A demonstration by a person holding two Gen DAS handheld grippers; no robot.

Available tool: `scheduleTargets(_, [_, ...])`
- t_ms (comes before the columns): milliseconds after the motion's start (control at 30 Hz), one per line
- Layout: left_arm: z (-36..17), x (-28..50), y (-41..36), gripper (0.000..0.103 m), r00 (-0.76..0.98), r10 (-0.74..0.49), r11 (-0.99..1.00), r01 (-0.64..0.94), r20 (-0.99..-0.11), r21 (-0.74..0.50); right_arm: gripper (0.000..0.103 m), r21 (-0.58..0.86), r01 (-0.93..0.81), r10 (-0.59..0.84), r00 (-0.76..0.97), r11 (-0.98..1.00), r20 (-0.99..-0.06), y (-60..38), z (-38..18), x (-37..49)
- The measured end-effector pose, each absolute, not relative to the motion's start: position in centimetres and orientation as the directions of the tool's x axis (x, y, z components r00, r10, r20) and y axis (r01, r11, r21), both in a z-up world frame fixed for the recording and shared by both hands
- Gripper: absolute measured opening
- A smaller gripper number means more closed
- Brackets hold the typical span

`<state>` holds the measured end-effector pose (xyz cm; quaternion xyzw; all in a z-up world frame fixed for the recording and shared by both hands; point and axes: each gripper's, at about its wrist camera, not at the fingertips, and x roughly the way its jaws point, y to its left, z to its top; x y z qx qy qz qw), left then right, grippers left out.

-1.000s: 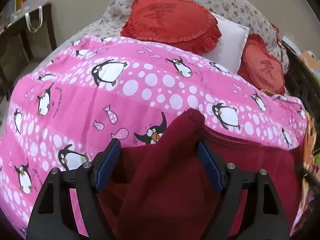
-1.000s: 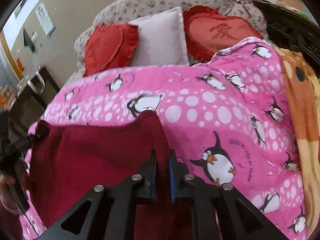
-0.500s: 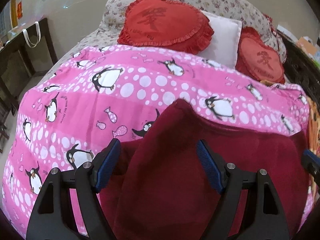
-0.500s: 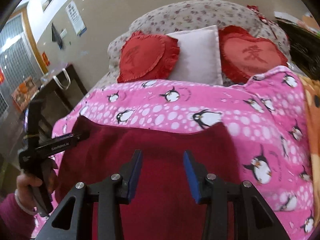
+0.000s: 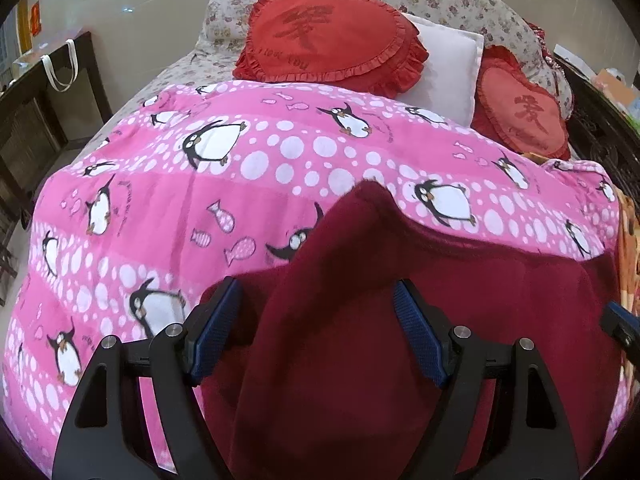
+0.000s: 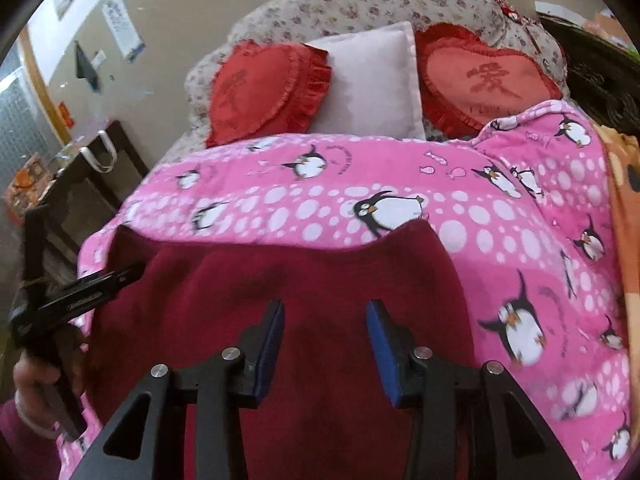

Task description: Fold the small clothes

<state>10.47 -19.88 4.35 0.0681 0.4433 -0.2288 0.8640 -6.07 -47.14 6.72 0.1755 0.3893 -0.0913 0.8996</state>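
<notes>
Pillows crowd the head of a bed (image 6: 280, 12) spread with a pink penguin blanket (image 5: 160, 208), on whose near end a dark red garment (image 6: 320, 280) lies flat, its long side running left to right. Both tools hover low over its near edge. A raised fold of the cloth stands between the wide-open jaws of the left hand-held gripper (image 5: 316, 328), unpinched. Jaws of the right hand-held gripper (image 6: 325, 346) are partly open, empty, above the middle. The left looks nearer a graspable edge.
</notes>
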Motion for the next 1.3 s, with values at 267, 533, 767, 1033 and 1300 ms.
scheduleTargets(267, [5.3, 6.1, -15.6, 0.079, 0.47, -0.406, 0.864, 0.477, -0.784, -0.162, 0.044, 0.222, 0.306, -0.044, 0.67, 0.926, -0.741, -45.1, 5.9, -11.8])
scheduleTargets(533, [4.3, 3.9, -9.6, 0.079, 0.46, -0.412, 0.89, 0.389, -0.787, -0.239, 0.045, 0.232, 0.318, -0.01, 0.609, 0.919, -0.793, -44.6, 5.3, -11.1])
scheduleTargets(767, [3.1, 4.5, -6.7, 0.079, 0.454, -0.431, 0.894, 0.333, -0.78, -0.301, 0.051, 0.308, 0.222, 0.111, 0.618, 0.925, -0.778, -40.4, 7.0, -8.4])
scheduleTargets(1033, [-0.2, 5.0, -6.1, 0.079, 0.381, -0.509, 0.86, 0.272, -0.772, -0.432, 0.063, 0.322, 0.114, 0.206, 0.562, 0.94, -0.801, -34.5, 6.9, -1.4])
scheduleTargets(1300, [-0.6, 5.0, -5.8, 0.079, 0.383, -0.539, 0.842, 0.263, -0.75, -0.471, 0.063, 0.151, -0.039, 0.148, 0.534, 0.988, -0.833, -27.2, 6.9, 5.8])
